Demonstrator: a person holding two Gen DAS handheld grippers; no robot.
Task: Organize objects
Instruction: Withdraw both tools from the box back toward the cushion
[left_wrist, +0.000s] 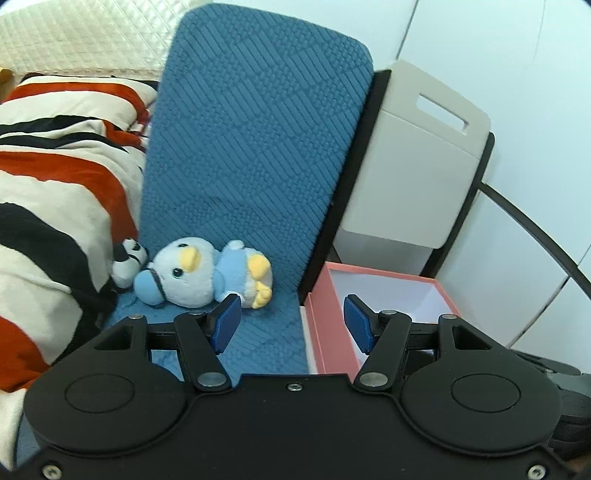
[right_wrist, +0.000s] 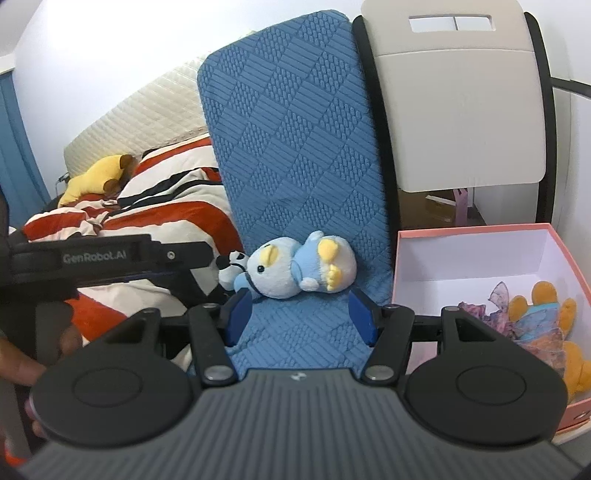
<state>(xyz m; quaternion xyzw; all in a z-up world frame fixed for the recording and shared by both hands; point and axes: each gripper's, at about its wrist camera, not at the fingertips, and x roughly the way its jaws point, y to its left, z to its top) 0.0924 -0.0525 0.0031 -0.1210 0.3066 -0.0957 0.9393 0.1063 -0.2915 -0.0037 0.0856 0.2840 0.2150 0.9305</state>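
- Red, black and cream stripes: a blanket (right_wrist: 162, 199) fills the left, with a yellow plush (right_wrist: 96, 177) lying at its far end.
- A small black-and-white plush (left_wrist: 127, 264) lies just beside the blue-and-white penguin plush (left_wrist: 199, 275), which is on its back on the blue quilted seat cover (left_wrist: 255, 140).
- My left tongs (left_wrist: 291, 323) hang apart and empty, just short of the penguin.
- My right tongs (right_wrist: 301, 319) are likewise parted, gripping nothing.
- A pink box (right_wrist: 476, 254), right of the seat, holds an orange plush (right_wrist: 546, 314) in purple fabric.
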